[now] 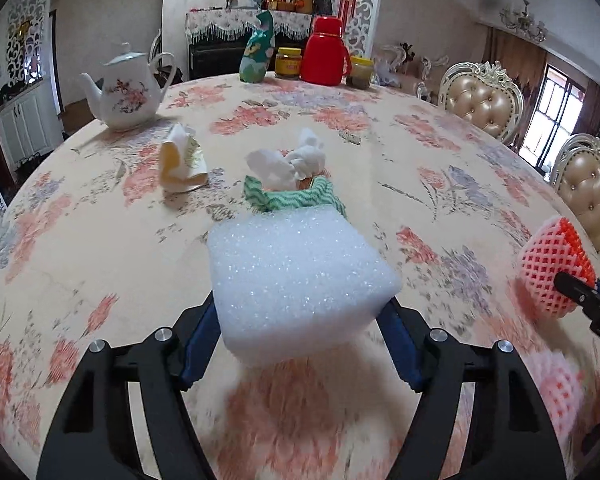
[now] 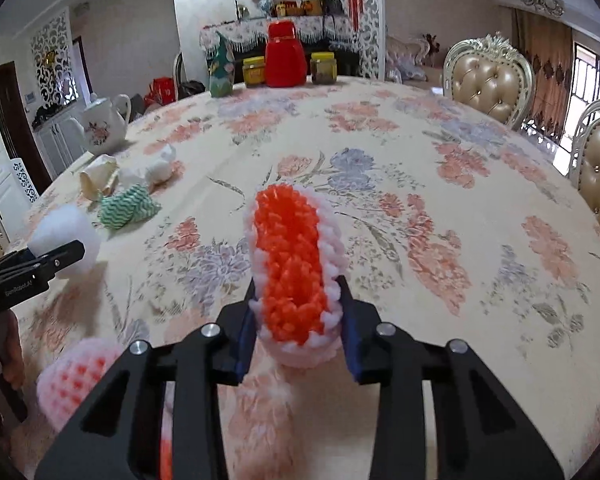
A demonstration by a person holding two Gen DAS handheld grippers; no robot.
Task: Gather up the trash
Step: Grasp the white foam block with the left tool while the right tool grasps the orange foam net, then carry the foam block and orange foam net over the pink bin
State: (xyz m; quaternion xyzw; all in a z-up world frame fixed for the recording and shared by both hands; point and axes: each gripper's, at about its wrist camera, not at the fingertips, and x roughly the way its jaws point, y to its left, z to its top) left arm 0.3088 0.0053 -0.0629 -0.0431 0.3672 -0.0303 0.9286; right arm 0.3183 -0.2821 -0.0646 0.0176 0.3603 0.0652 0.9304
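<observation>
Foam block (image 1: 300, 280): white, sparkly, squarish, clamped between the pads of the left gripper (image 1: 300, 340) just above the floral table (image 1: 440, 168). Fruit net (image 2: 293, 276): orange mesh inside, pale pink outside (squashed to a narrow oval), pinched in the right gripper (image 2: 297, 332). Beyond lie crumpled tissues (image 1: 291, 162), a green zigzag cloth (image 1: 295, 196) and a yellowish wrapper (image 1: 179, 164).

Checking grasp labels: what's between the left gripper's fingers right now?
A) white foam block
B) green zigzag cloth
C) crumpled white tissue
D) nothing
A: in the left wrist view the left gripper has its blue pads against both sides of the white foam block; the green zigzag cloth and the tissue lie farther off on the table.
</observation>
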